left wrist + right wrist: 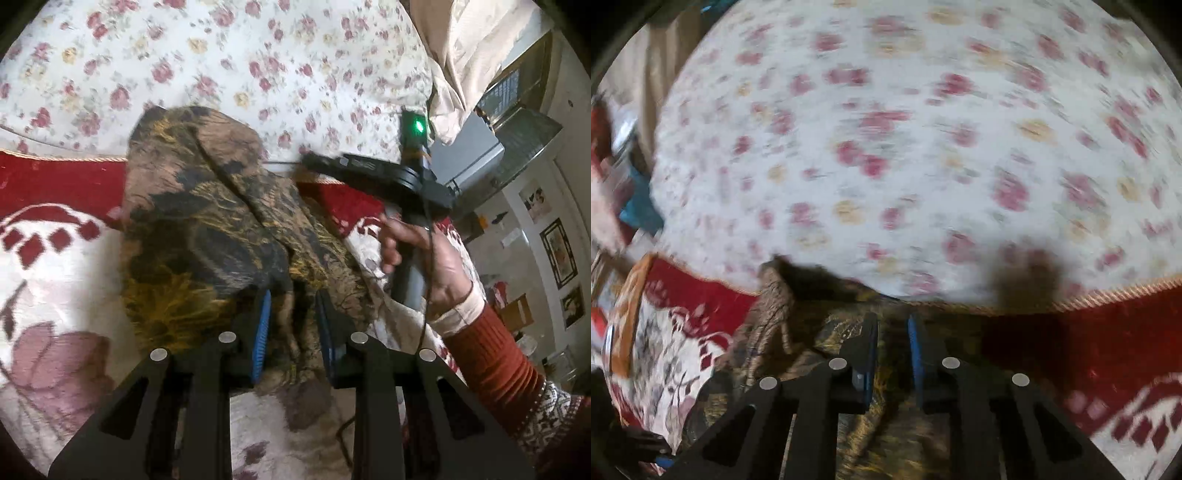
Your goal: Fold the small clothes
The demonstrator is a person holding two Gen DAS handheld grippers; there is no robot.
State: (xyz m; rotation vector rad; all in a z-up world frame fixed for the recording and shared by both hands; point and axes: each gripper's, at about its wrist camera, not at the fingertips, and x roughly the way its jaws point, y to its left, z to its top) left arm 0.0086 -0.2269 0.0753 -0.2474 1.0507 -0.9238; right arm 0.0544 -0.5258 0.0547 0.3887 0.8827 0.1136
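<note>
With the brown patterned garment (pixel 207 229) on the blanket (pixel 55 266), bunched between the left gripper's (pixel 291 325) pinching pads, the right gripper (pixel 892 350), apparently nipping its far edge, should pull taut before folding.

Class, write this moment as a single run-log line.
left gripper: shut on garment | right gripper: over garment, grip unclear | surface: blanket, floral sheet
</note>
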